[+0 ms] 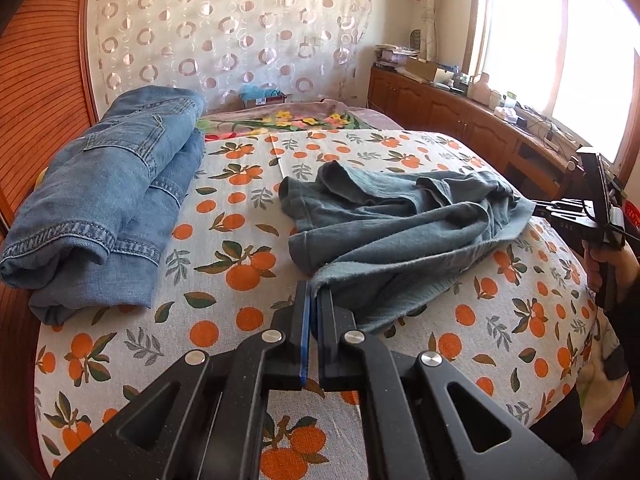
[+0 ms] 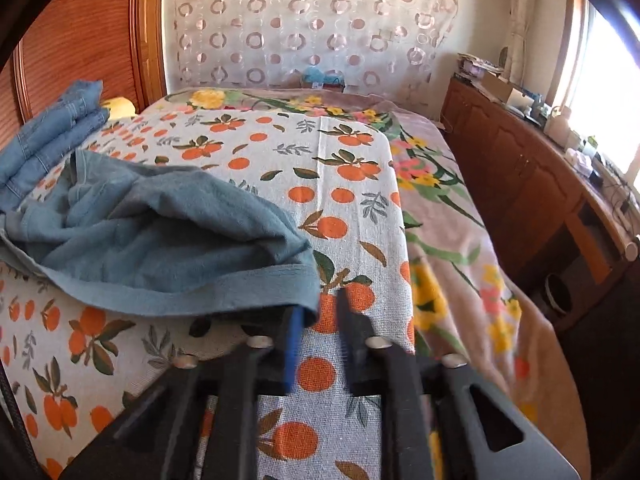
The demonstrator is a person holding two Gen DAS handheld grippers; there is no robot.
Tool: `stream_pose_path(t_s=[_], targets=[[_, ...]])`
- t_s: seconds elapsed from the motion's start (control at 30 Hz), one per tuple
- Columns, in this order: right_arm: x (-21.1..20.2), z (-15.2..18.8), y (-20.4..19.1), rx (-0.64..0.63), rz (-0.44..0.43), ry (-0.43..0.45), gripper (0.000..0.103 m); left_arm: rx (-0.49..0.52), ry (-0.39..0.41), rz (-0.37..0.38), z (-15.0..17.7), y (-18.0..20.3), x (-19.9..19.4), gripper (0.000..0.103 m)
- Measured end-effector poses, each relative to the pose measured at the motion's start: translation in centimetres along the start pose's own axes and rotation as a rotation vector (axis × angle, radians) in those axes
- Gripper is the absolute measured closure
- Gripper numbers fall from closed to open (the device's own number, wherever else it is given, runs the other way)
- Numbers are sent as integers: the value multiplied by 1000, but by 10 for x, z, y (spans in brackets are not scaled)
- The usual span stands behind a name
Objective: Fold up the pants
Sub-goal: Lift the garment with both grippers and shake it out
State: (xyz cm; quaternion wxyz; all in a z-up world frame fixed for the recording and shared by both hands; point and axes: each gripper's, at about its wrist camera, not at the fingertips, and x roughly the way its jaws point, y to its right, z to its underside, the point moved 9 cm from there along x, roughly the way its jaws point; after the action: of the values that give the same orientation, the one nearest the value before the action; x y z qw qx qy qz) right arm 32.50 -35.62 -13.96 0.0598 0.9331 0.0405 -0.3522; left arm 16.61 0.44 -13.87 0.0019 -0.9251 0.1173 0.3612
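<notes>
Crumpled teal pants (image 1: 400, 224) lie on the orange-print bed cover (image 1: 240, 216). My left gripper (image 1: 314, 286) is shut on their near hem corner, which is pinched between its pads. From the right wrist view, the pants (image 2: 160, 232) lie to the left, and their hem edge drapes over the tip of the blue-padded left finger. My right gripper (image 2: 320, 308) looks blurred, its jaws stand apart, and bare cover shows between them. In the left wrist view the right gripper (image 1: 538, 206), held by a hand, sits at the pants' far right edge.
Folded blue jeans (image 1: 112, 200) lie at the left of the bed by the wooden headboard (image 1: 40, 100). A flowered pink blanket (image 2: 460, 264) hangs off the right side. A wooden sideboard (image 2: 520, 184) with clutter runs under the window.
</notes>
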Motion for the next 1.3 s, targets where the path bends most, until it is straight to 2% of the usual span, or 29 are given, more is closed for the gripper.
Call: stream_pose_path(t_s=[0.13, 0.23, 0.33, 0.47, 0.6, 0.7, 0.83, 1.0, 1.1, 1.17, 1.23, 1.3], targets=[[-21, -6, 1, 15, -33, 39, 100, 0, 45, 26, -12, 5, -18, 100], [-55, -21, -4, -17, -47, 89, 100, 6, 119, 43, -35, 11, -48, 100], [-95, -40, -2, -48, -32, 150, 100, 16, 190, 56, -61, 15, -84, 100], [-163, -70, 8, -61, -18, 262, 100, 52, 283, 36, -96, 19, -132, 100], [-229, -89, 13, -69, -12, 365, 100, 90, 367, 27, -128, 22, -181, 100], [-265, -94, 14, -85, -10, 419, 100, 112, 403, 8, -141, 24, -200, 100], [-266, -90, 8, -112, 23, 398, 100, 121, 394, -10, -148, 17, -196, 100], [-223, -100, -6, -120, 17, 330, 100, 121, 318, -47, -158, -2, -147, 100], [-205, -137, -6, -113, 31, 331, 100, 108, 288, -89, -181, -20, -120, 100], [-200, -164, -5, -91, 60, 347, 100, 104, 283, -102, -194, -26, -117, 100], [-207, -181, -8, -78, 96, 385, 100, 104, 294, -121, -210, -29, -121, 100], [-222, -191, -13, -57, 107, 432, 100, 117, 343, -135, -225, -24, -141, 100]])
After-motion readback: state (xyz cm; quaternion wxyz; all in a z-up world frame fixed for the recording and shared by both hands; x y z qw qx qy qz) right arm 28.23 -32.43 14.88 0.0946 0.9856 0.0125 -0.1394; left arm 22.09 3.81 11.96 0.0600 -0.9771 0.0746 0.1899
